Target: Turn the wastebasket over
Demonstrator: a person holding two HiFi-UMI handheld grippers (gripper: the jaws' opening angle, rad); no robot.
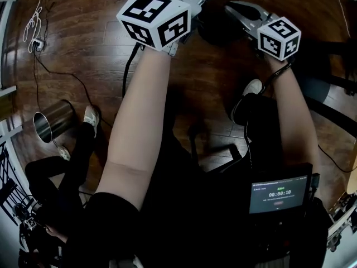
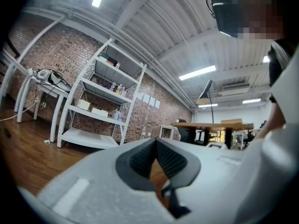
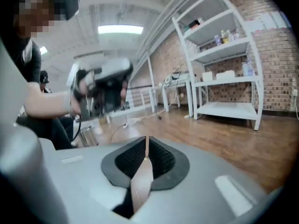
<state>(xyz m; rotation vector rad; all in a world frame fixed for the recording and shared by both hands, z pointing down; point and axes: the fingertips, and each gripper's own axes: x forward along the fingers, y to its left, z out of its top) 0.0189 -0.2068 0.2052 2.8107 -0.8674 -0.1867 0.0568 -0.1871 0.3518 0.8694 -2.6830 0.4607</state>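
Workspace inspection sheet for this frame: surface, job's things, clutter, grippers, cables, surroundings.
Surface: wooden floor.
Job's things: metal wastebasket, apparently upright, mouth open, untouched.
Clutter: nothing seen loose; bystander's leg beside the wastebasket.
Grippers: left gripper shut, empty; right gripper shut, empty; both away from the wastebasket.
Cables: white cable to a power strip; black cable across the floor.
Surroundings: brick wall, white shelves, table.
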